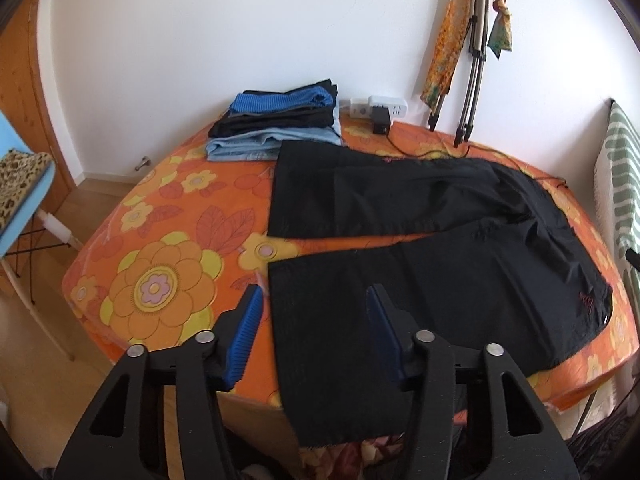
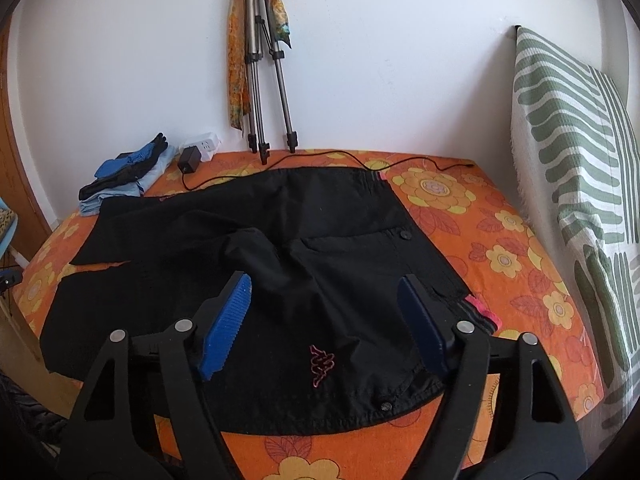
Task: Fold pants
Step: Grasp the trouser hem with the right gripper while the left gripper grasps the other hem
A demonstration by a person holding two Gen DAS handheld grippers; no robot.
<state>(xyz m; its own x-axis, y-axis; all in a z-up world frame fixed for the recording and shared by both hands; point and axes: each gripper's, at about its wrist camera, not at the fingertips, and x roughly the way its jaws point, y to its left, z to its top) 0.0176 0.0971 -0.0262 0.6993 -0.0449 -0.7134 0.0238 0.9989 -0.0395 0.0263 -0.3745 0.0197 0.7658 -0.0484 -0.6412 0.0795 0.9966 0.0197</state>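
Black pants lie spread flat on a table with an orange flower-print cover, legs pointing left and waist to the right. My left gripper is open and hovers over the hem end of the near leg, which hangs over the table's front edge. No fabric is pinched between its blue pads. In the right wrist view the pants show a pink logo and a pink-edged waistband. My right gripper is open above the hip area near the waist, with nothing held.
A stack of folded clothes sits at the back left by the wall, next to a white power strip whose cable runs behind the pants. A tripod with scarves leans on the wall. A green-striped cloth hangs at the right; a chair stands left.
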